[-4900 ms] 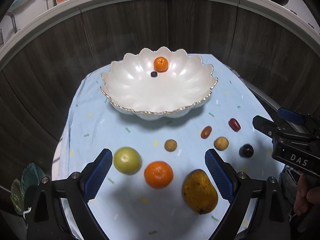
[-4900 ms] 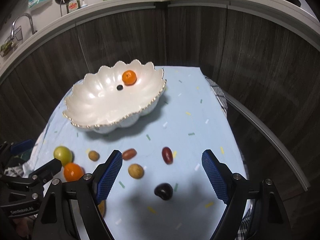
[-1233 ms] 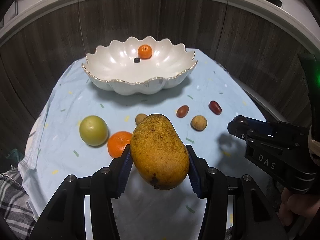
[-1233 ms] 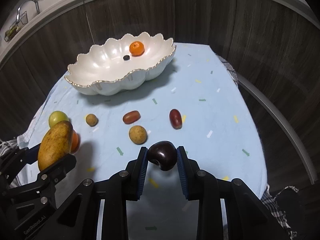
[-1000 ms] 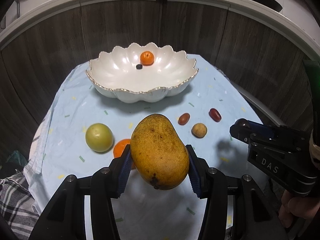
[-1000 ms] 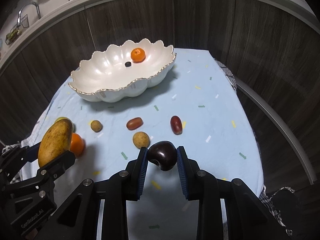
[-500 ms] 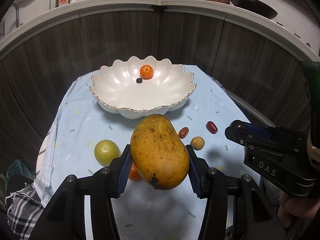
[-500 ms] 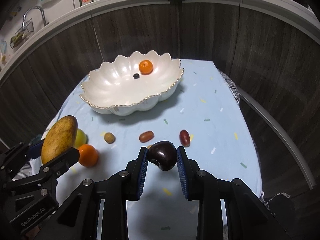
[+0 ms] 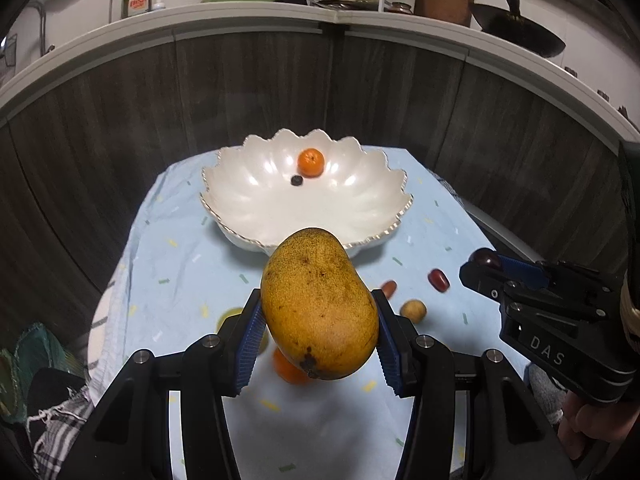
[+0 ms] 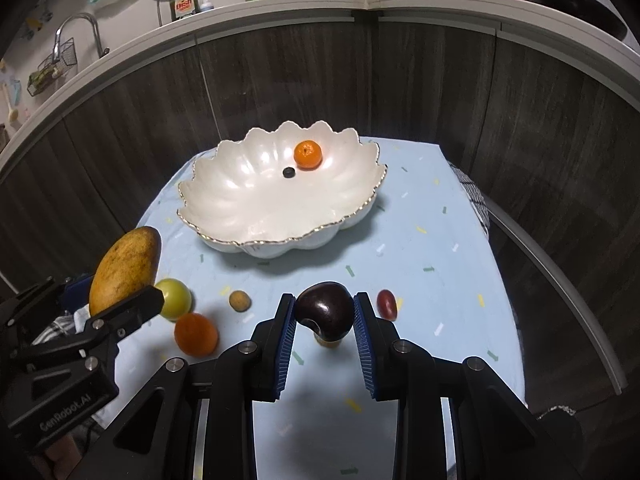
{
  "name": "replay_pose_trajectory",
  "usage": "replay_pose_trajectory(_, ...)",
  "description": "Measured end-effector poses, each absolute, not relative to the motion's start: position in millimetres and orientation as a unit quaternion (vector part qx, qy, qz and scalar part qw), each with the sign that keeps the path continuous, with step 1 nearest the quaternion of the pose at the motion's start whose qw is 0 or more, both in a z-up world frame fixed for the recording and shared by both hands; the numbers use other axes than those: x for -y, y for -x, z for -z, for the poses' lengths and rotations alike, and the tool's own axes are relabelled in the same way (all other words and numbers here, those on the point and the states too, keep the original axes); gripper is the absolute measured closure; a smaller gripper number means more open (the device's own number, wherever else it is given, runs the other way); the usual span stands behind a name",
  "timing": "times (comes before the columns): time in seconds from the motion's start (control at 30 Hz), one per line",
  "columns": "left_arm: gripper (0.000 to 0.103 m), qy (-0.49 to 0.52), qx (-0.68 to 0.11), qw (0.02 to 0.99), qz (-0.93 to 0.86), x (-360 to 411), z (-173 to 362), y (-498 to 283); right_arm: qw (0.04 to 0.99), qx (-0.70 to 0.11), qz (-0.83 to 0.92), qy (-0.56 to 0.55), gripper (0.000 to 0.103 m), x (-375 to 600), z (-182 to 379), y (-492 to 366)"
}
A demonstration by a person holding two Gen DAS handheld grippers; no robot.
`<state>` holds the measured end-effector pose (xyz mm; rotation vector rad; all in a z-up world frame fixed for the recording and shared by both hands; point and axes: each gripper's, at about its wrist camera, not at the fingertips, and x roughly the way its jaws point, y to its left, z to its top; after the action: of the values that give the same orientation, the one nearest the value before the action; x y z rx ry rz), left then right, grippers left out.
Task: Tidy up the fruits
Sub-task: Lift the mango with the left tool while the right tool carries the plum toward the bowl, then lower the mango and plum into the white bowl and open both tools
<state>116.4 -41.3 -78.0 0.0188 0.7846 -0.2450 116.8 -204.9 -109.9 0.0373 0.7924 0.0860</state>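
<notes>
My left gripper (image 9: 318, 330) is shut on a big yellow mango (image 9: 318, 304), held in the air above the blue cloth. My right gripper (image 10: 324, 316) is shut on a dark plum (image 10: 324, 310), also lifted off the table. Ahead stands a white scalloped bowl (image 9: 372, 216) (image 10: 224, 208) holding a small orange (image 9: 311, 162) (image 10: 307, 154) and a tiny dark berry (image 9: 296, 180) (image 10: 288, 172). In the right wrist view the mango (image 10: 124, 270) shows at the left in the other gripper. In the left wrist view the plum (image 9: 484, 259) shows at the right.
On the cloth (image 10: 432, 240) lie a green fruit (image 10: 174, 298), an orange (image 10: 196, 334), a small brown fruit (image 10: 240, 301) and a red oblong fruit (image 10: 387, 303). Dark curved panels (image 10: 280, 80) ring the table. A person's hand (image 9: 592, 424) holds the right gripper.
Both grippers have risen with their fruit still held. The bowl and the loose fruit now sit lower and farther off in both views.
</notes>
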Motion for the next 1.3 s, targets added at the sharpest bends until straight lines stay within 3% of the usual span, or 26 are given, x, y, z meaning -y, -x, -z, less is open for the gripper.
replay_pose_trajectory(0.83, 0.053, -0.014, -0.386, 0.915, 0.12, 26, 62, -182, 0.93, -0.363, -0.051, -0.02, 0.073, 194, 82, -176)
replay_pose_trajectory(1.3, 0.053, -0.018, -0.408, 0.906, 0.109, 23, 77, -229, 0.922, -0.384, -0.05, -0.028, 0.073, 197, 100, -222)
